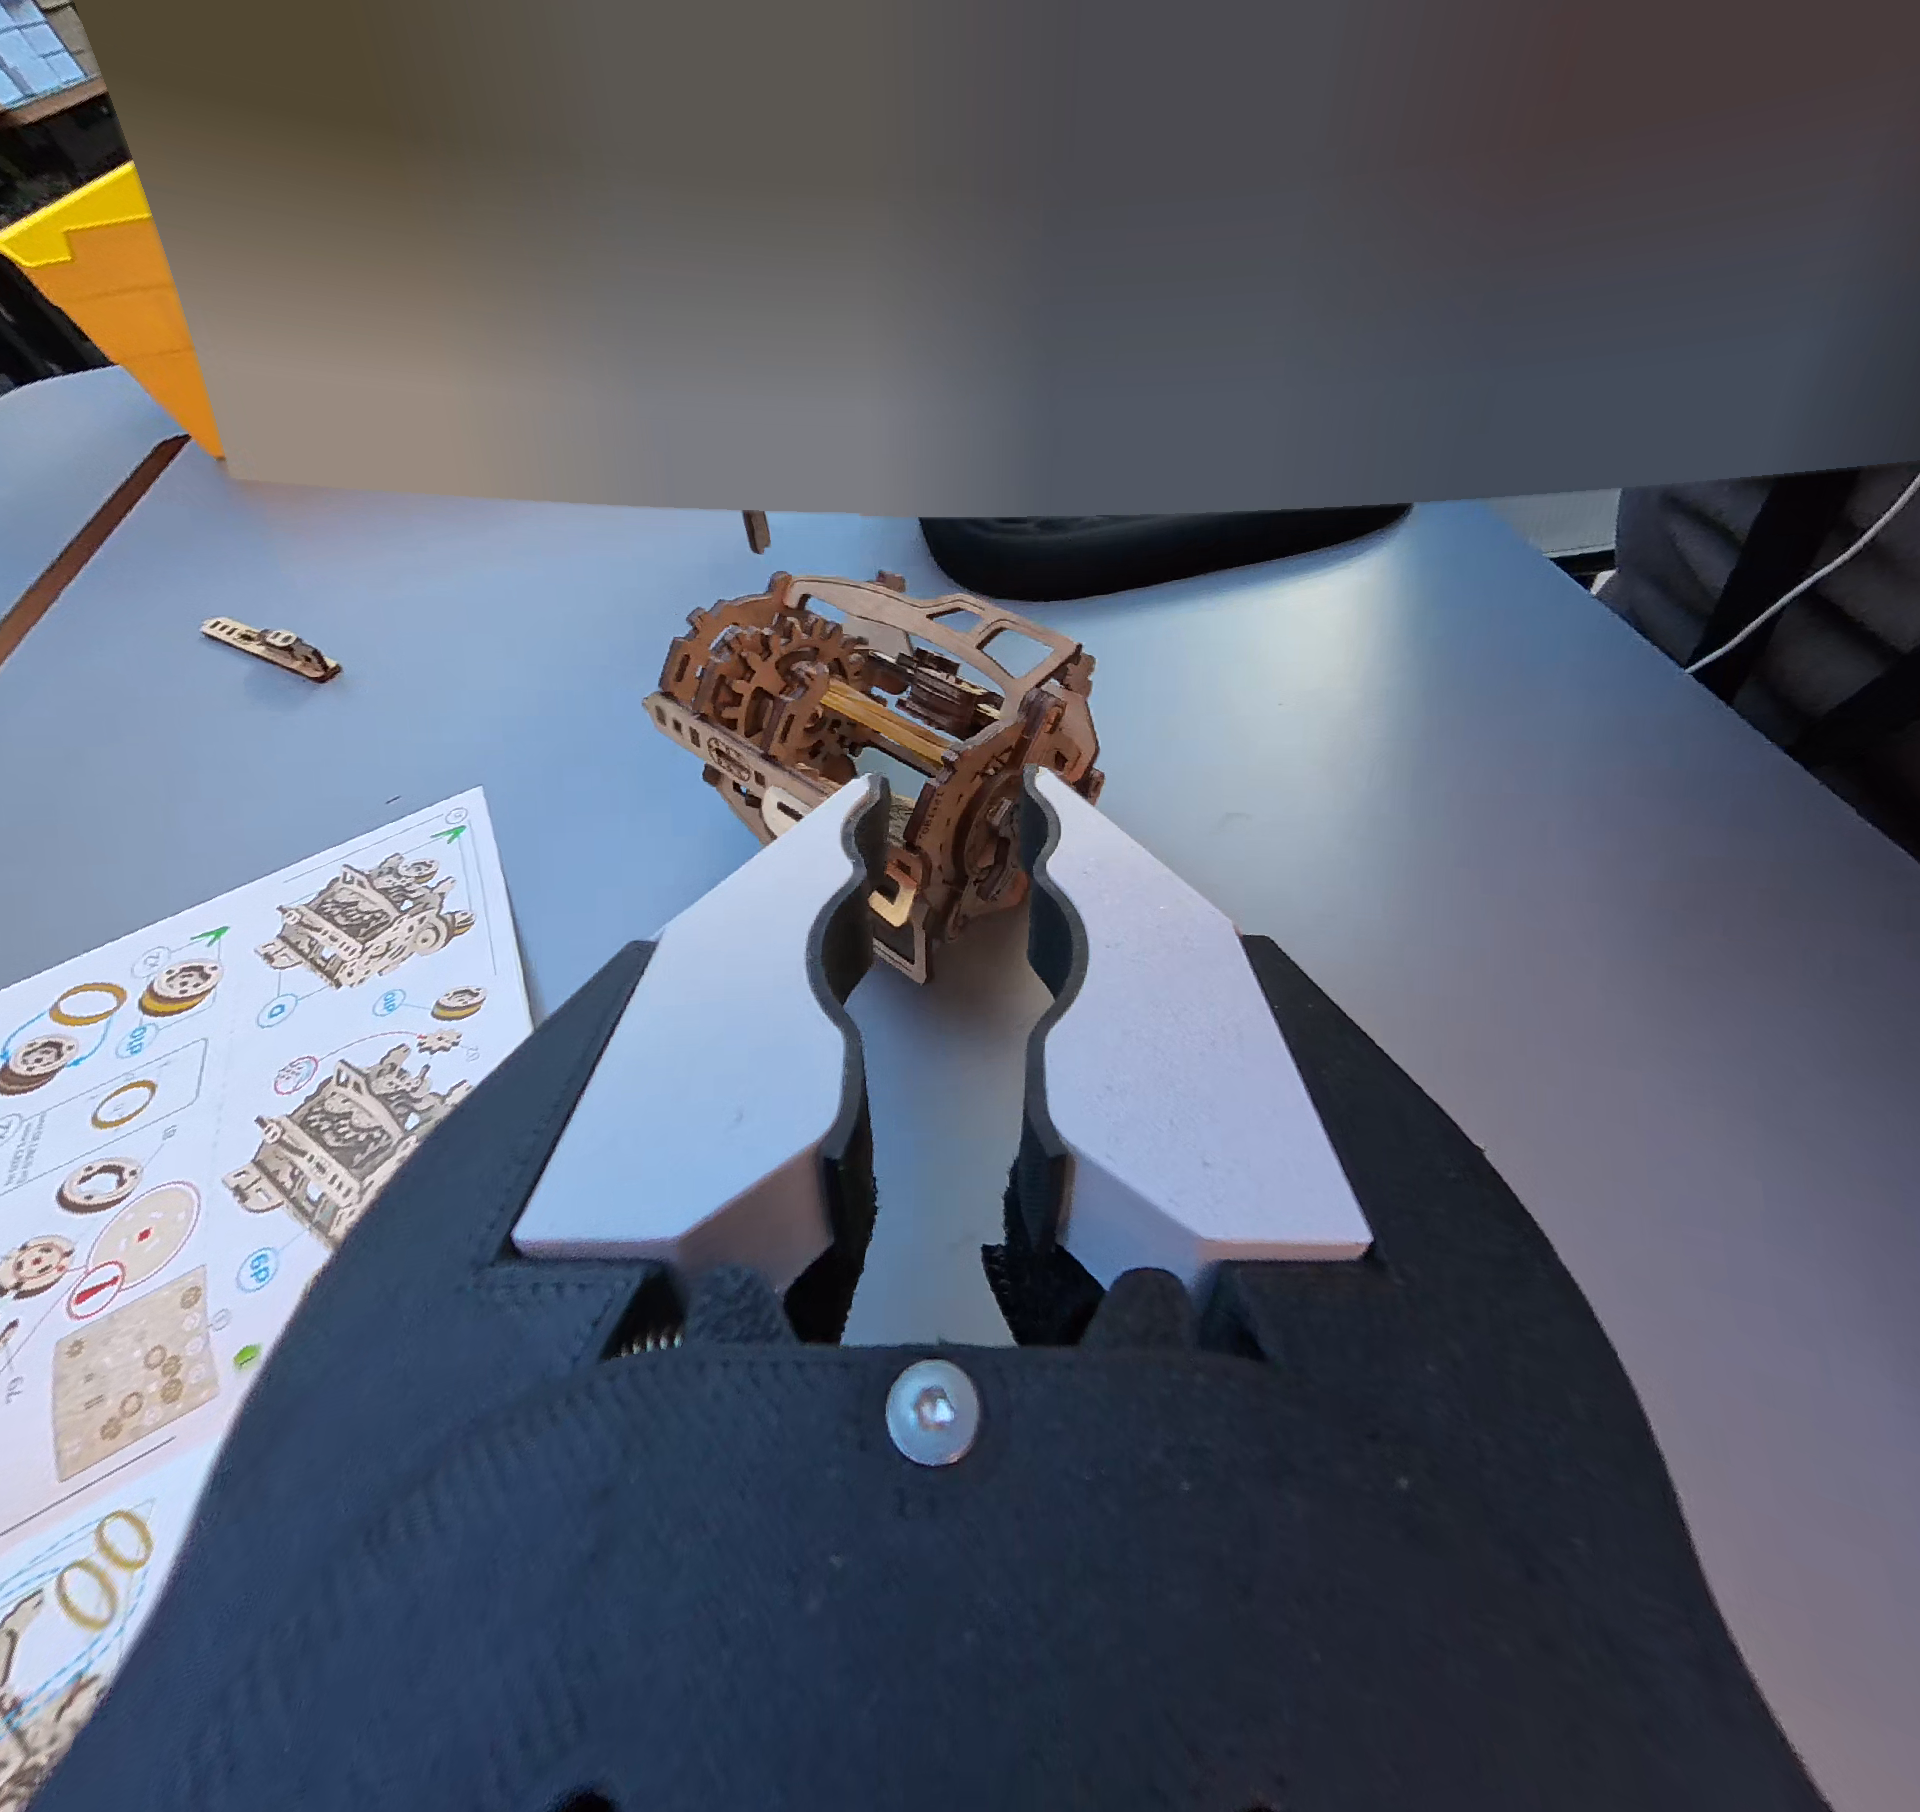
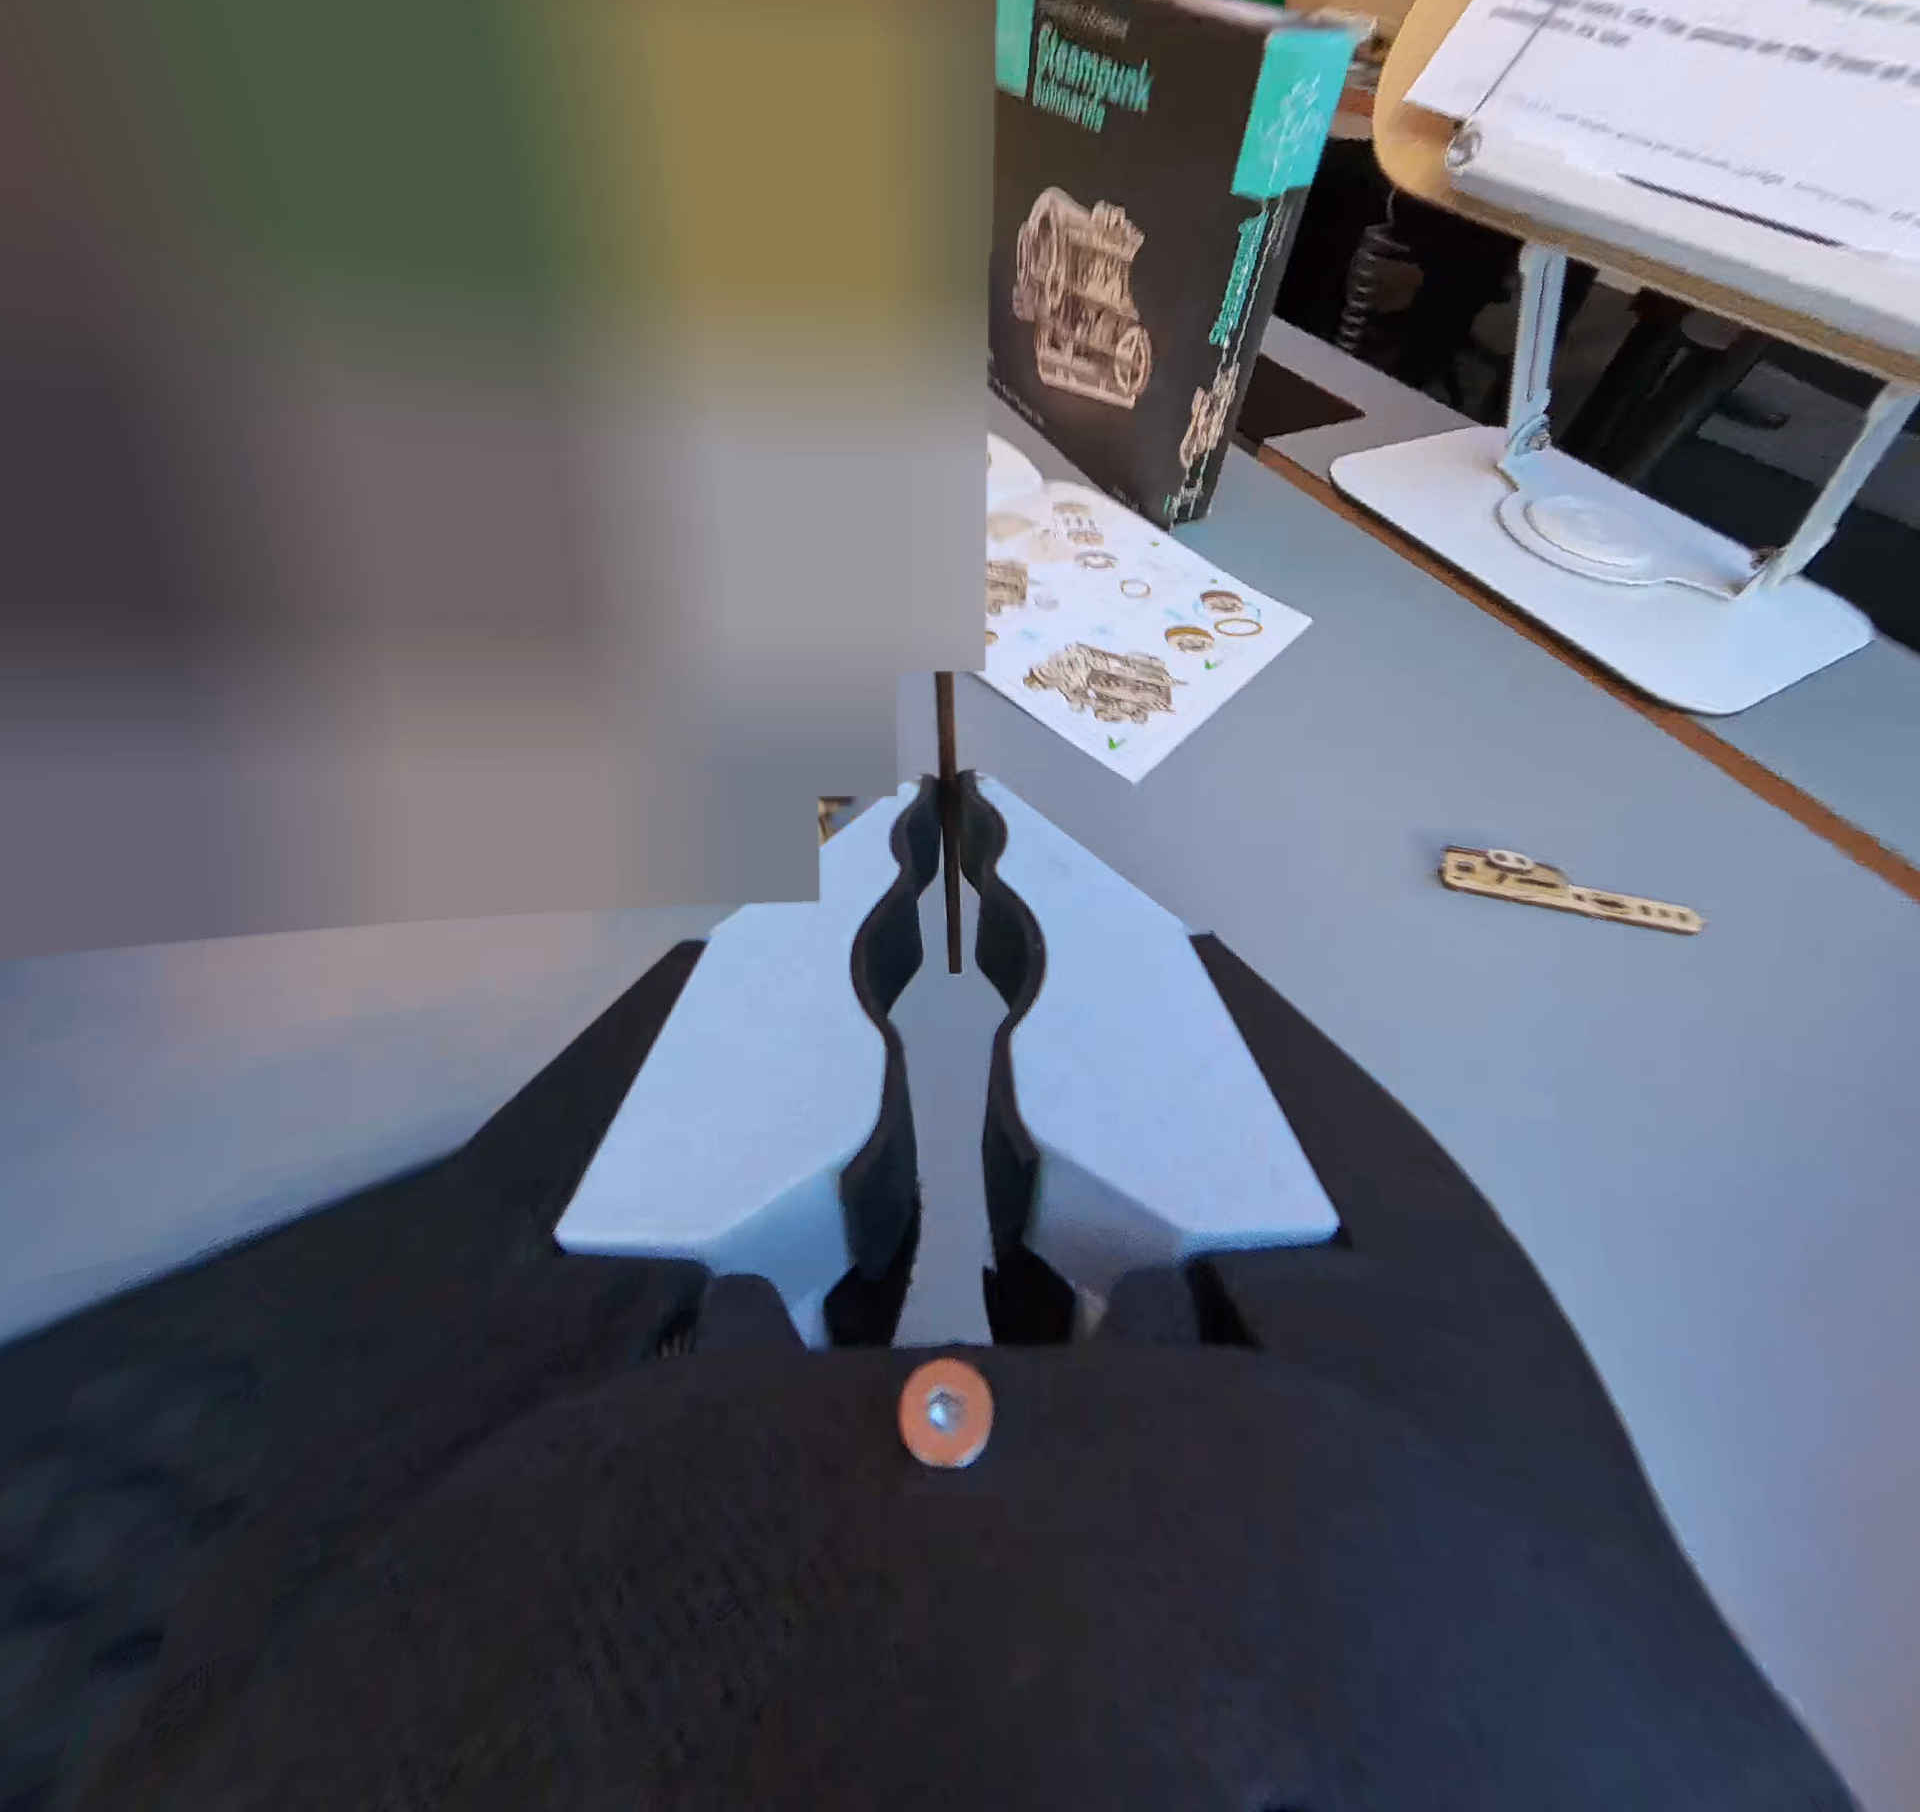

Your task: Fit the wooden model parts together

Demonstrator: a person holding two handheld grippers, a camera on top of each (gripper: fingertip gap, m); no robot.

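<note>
The wooden gear model [image 1: 883,723], a partly built frame of cogs and plates, stands tilted on the grey surface [image 1: 1455,931] with its near end plate between the tips of the left claw [image 1: 951,806]; the claw is closed partway, its pads pressed on that plate. The right claw [image 2: 948,796] is nearly shut, pinching a thin, dark wooden piece [image 2: 948,827] seen edge-on, which rises upright beyond its tips. A flat wooden strip [image 2: 1569,892] lies well to the right of that claw. Ahead and to its right lie an instruction sheet [image 2: 1143,661], a dark kit box [image 2: 1143,235] and a white stand [image 2: 1621,578].
</note>
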